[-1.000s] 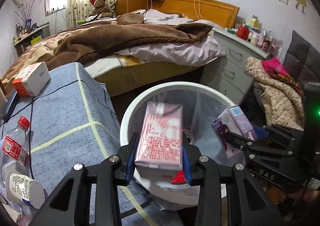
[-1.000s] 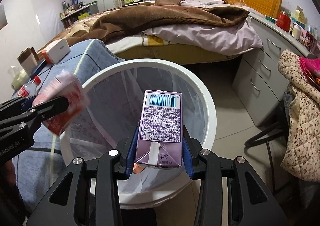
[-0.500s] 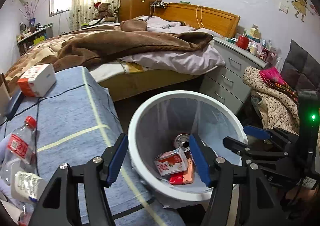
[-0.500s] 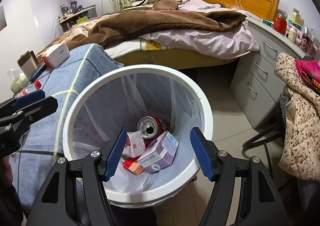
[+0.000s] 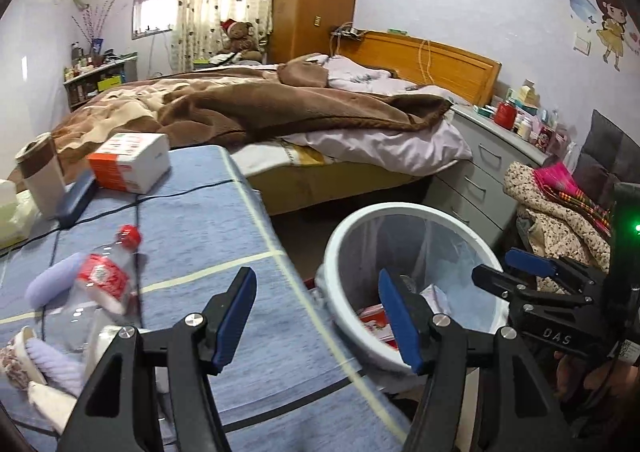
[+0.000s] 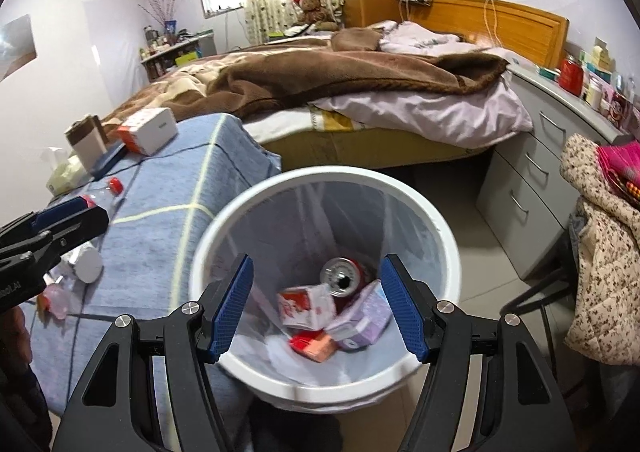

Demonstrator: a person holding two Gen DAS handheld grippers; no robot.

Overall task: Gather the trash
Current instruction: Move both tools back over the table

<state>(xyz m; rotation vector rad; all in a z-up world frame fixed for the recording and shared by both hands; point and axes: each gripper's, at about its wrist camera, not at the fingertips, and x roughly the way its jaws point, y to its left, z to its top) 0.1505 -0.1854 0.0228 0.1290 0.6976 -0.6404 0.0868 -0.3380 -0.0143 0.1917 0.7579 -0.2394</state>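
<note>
Bedroom, blue-clothed counter (image 5: 192,236): plastic bottle (image 5: 106,276). White bin (image 6: 320,188) holds can (image 6: 344,278), cartons. Left tool (image 5: 316,316), right tool (image 6: 316,302): jaws just opened, nothing between.

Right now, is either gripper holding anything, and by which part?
Nothing is held. The left gripper and right gripper are both open with nothing between their fingers; the red carton and purple carton lie in the bin.

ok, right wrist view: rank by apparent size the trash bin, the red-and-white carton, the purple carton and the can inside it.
1. Trash bin, by far the largest.
2. Red-and-white carton and purple carton: look alike, and each is partly hidden, so no ranking.
3. Can: only its top end shows, so unsure.
</note>
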